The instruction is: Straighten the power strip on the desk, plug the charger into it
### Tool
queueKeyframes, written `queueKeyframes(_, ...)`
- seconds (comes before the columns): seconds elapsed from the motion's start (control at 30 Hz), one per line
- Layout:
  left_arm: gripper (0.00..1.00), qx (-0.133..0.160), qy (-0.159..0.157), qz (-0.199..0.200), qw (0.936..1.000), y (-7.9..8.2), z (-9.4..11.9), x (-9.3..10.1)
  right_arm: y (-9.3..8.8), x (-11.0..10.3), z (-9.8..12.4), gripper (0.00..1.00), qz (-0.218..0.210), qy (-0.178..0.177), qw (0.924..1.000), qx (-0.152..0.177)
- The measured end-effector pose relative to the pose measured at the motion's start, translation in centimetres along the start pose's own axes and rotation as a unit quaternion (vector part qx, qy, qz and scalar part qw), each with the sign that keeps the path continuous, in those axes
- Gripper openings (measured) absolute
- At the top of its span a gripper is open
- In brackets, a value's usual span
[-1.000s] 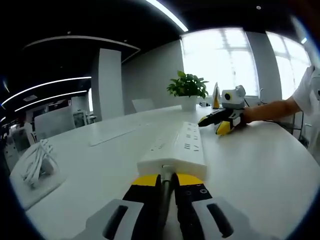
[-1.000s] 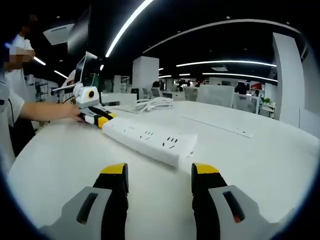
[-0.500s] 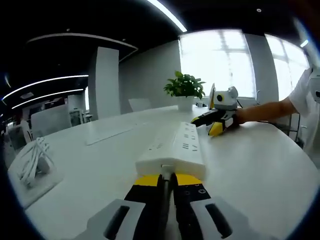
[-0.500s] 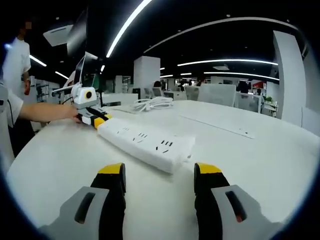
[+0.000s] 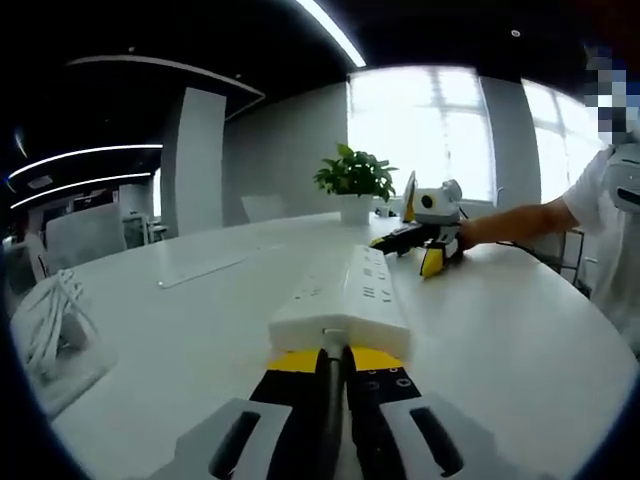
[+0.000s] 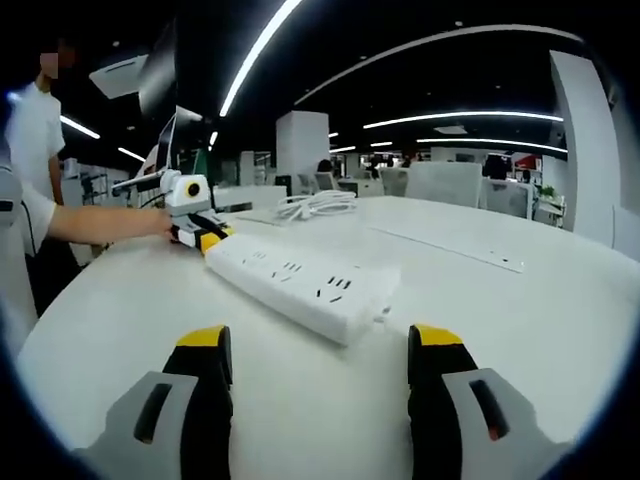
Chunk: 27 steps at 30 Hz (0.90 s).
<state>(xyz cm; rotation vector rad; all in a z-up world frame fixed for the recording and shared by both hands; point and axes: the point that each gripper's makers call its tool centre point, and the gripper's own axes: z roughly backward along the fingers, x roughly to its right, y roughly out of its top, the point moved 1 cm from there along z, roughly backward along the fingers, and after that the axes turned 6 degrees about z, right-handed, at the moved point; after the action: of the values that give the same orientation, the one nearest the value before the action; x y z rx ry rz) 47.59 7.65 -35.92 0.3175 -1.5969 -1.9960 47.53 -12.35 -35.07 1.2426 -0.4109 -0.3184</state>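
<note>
From my left tool [image 5: 333,362] I see its jaws pressed together at the near end of the strip [image 5: 348,303], the yellow tips right against the white end face; the jaws look closed, though I cannot tell whether they pinch a cord or tab there. The strip lies flat on the white bench [image 5: 500,330], running away from this tool, sockets up. At its far end sits my right tool [image 5: 422,243], held by an arm that comes in from the right, its tips just beside the strip's far corner. In the right gripper view that tool [image 6: 320,345] has its jaws spread wide apart, holding nothing, with the strip [image 6: 300,282] lying diagonally ahead of them, its near end between the jaws but apart from both. At the far end of the strip there I see the left tool [image 6: 200,232], touching it. A coil of white cable [image 5: 52,322] rests on the bench well apart from the strip, at the left of the left gripper view. A potted plant [image 5: 353,182] stands on the bench behind.
</note>
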Motion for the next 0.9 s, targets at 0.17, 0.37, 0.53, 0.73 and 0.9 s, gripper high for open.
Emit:
queueKeyframes(0.17,0.11,0.000,-0.006,-0.001,1.0000,0.1,0.0,-0.6,-0.1,0.8,-0.3,0.71,0.007,0.002,1.0000,-0.003)
queueKeyframes(0.37,0.10,-0.005,-0.021,-0.001,0.9998,0.1,-0.1,-0.9,-0.1,1.6,-0.9,0.71,0.003,0.001,1.0000,-0.003)
queueKeyframes(0.53,0.10,-0.005,-0.028,-0.002,0.9996,0.1,-0.1,-1.1,0.0,2.0,-1.5,0.72,0.000,0.006,1.0000,0.000)
queueKeyframes(0.73,0.10,-0.008,-0.041,-0.005,0.9991,0.2,0.0,-2.0,0.0,2.6,-2.3,0.73,0.008,0.013,0.9999,-0.001)
queueKeyframes(0.9,0.10,-0.008,-0.054,-0.009,0.9985,0.3,0.0,-2.8,0.1,3.1,-3.0,0.73,0.009,0.019,0.9998,-0.004)
